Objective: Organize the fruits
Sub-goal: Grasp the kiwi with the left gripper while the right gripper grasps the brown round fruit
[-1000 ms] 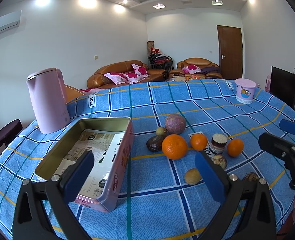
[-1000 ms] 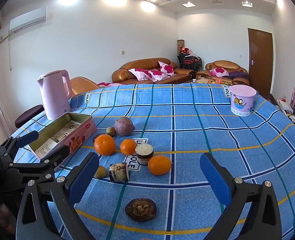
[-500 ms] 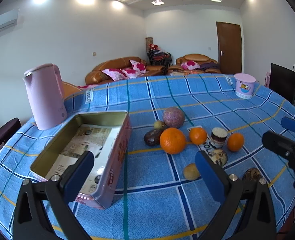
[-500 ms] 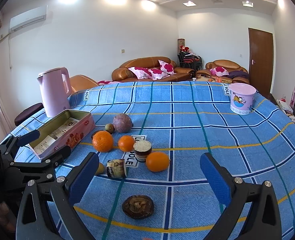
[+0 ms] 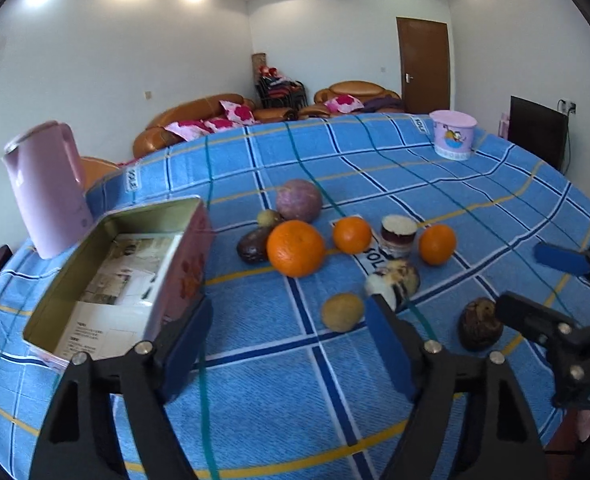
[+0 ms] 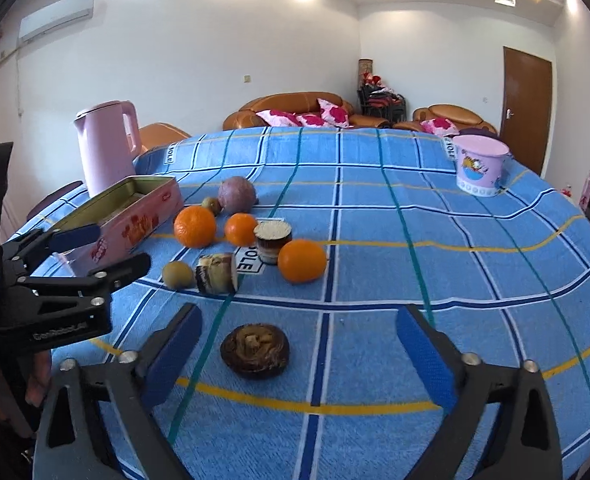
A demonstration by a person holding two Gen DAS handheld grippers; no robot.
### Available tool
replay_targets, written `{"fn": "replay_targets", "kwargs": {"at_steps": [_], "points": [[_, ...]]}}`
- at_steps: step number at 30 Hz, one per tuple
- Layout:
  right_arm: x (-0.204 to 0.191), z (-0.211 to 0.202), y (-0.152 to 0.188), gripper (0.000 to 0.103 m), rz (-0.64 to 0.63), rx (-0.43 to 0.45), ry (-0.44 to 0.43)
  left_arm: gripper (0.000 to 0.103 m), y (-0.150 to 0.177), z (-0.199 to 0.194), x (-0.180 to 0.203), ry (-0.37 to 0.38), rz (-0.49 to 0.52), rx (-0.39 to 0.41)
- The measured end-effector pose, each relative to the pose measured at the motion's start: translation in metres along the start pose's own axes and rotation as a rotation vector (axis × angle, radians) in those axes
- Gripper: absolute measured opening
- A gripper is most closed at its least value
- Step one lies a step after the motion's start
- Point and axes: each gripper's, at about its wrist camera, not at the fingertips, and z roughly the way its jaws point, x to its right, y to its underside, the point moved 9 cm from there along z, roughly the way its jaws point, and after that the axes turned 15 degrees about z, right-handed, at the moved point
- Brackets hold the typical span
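Observation:
Several fruits lie on the blue checked tablecloth (image 5: 255,380): a large orange (image 5: 295,248), two smaller oranges (image 5: 351,235) (image 5: 437,244), a purple round fruit (image 5: 298,200), a dark fruit (image 5: 253,245), a small brown fruit (image 5: 342,312) and cut halves (image 5: 399,236). An open pink tin (image 5: 107,280) stands left of them. My left gripper (image 5: 285,344) is open and empty, near the tin's corner. My right gripper (image 6: 299,356) is open and empty, around a dark fruit half (image 6: 255,350) without touching it. The tin (image 6: 135,216) and large orange (image 6: 195,226) also show in the right wrist view.
A pink kettle (image 5: 47,188) stands behind the tin. A pink tub (image 5: 453,134) sits at the far right of the table. Sofas (image 5: 199,116) and a door (image 5: 423,60) are behind the table. The right gripper (image 5: 551,300) shows at the left wrist view's right edge.
Both grippers have moved forward and lower toward the fruits. The tin and fruits look nearer. Both stay open.

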Motion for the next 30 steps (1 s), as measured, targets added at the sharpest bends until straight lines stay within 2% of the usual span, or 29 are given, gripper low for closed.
{"fn": "replay_targets", "kwargs": {"at_steps": [1, 4, 5, 8, 13, 16, 19, 21, 26, 30], "points": [[-0.002, 0.001, 0.001, 0.082, -0.001, -0.010, -0.006, 0.080, 0.000, 0.001, 0.000, 0.010, -0.004, -0.003], [-0.007, 0.008, 0.008, 0.075, -0.017, -0.045, -0.017, 0.080, 0.001, 0.006, 0.000, 0.048, -0.021, -0.022], [-0.008, 0.010, 0.011, 0.069, -0.023, -0.058, -0.022, 0.080, 0.001, 0.008, 0.000, 0.058, -0.021, -0.028], [-0.012, 0.019, 0.018, 0.058, -0.022, -0.106, -0.038, 0.071, 0.001, 0.012, 0.005, 0.093, -0.015, -0.043], [-0.015, 0.022, 0.024, 0.050, -0.019, -0.138, -0.067, 0.059, 0.004, 0.023, 0.016, 0.121, 0.019, -0.095], [-0.016, 0.023, 0.023, 0.050, -0.017, -0.142, -0.066, 0.057, 0.004, 0.029, 0.020, 0.148, 0.019, -0.114], [-0.015, 0.022, 0.024, 0.050, -0.011, -0.151, -0.072, 0.047, 0.007, 0.035, 0.025, 0.176, 0.025, -0.146], [-0.016, 0.021, 0.025, 0.050, -0.011, -0.155, -0.074, 0.045, 0.008, 0.038, 0.025, 0.188, 0.020, -0.159], [-0.017, 0.024, 0.031, 0.050, -0.024, -0.177, -0.079, 0.031, 0.009, 0.042, 0.028, 0.202, 0.020, -0.174], [-0.019, 0.023, 0.033, 0.046, -0.049, -0.162, -0.070, 0.029, 0.009, 0.041, 0.030, 0.194, 0.034, -0.173]]}}
